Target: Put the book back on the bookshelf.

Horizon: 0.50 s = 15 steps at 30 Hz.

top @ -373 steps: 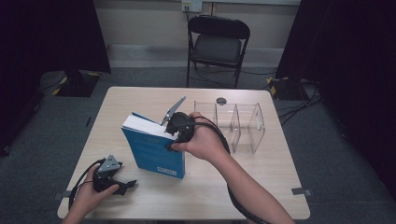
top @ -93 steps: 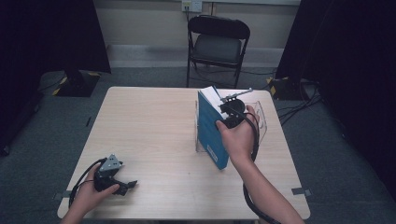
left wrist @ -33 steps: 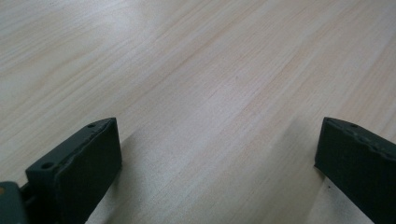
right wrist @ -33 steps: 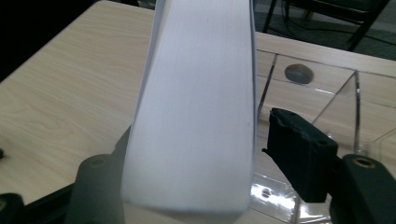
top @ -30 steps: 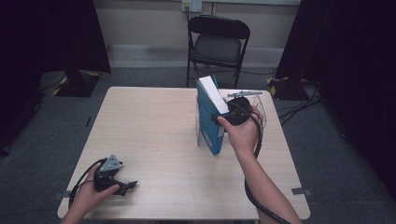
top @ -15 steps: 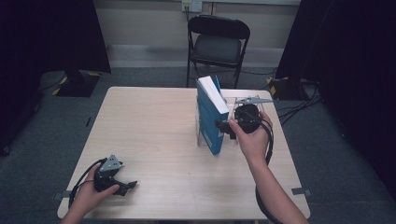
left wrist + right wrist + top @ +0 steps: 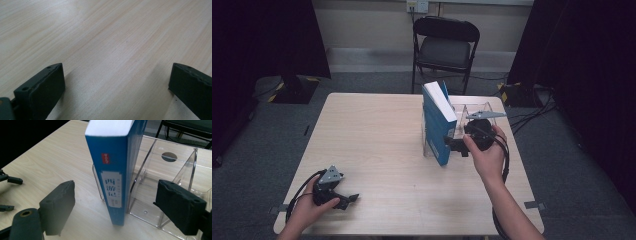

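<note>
A thick blue book (image 7: 438, 122) stands upright in the left-hand slot of a clear acrylic rack (image 7: 479, 111), spine toward me. In the right gripper view the spine (image 7: 117, 170) with its white label rises between the rack's side wall and a divider (image 7: 140, 172). My right gripper (image 7: 453, 146) is level with the book's lower front. Its jaws have just been opening and now stand wide on either side of the spine without touching it (image 7: 116, 195). My left gripper (image 7: 347, 200) rests on the table near the front left, open over bare wood (image 7: 115, 87).
The light wooden table (image 7: 372, 130) has open surface across its left and middle. A black folding chair (image 7: 444, 47) stands behind the far edge. A round hole in the tabletop (image 7: 169, 156) lies behind the rack. Dark curtains flank the room.
The right gripper has let go of the book and drawn back a little toward the near right. The book stays upright in the rack. The left gripper has not moved.
</note>
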Each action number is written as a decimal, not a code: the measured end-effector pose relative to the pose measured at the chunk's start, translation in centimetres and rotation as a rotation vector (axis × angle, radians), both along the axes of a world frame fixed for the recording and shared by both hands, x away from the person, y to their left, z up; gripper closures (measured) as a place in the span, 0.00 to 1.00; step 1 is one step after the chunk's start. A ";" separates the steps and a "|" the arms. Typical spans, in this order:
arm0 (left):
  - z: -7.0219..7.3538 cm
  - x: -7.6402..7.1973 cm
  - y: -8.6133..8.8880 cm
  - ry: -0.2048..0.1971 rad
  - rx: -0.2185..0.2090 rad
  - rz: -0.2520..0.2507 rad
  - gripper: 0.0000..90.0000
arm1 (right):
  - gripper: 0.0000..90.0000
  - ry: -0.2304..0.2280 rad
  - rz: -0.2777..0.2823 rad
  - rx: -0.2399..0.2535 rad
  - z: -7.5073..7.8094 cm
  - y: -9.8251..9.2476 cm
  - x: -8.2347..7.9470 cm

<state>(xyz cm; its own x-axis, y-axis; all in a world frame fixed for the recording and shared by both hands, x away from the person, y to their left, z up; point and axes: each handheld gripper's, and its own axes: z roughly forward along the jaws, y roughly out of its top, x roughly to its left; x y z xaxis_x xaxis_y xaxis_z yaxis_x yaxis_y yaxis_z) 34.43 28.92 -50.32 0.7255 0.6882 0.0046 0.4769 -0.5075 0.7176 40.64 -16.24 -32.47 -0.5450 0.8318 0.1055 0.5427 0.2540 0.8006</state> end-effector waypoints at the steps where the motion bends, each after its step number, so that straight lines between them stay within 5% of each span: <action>1: 0.0 0.0 0.0 0.000 0.007 -0.004 0.00 | 0.17 0.003 0.003 -0.003 -0.1 0.0 -0.1; 15: 0.0 0.0 0.0 0.003 0.003 -0.003 0.00 | 0.17 -0.001 0.039 -0.020 -1.1 -0.7 -1.3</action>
<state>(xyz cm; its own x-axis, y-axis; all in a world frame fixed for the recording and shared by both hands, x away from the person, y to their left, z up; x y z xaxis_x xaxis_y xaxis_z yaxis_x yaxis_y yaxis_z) 34.43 28.94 -50.31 0.7279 0.6857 0.0045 0.4772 -0.5112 0.7148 39.33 -16.96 -33.62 -0.5775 0.8116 0.0883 0.5310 0.2913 0.7957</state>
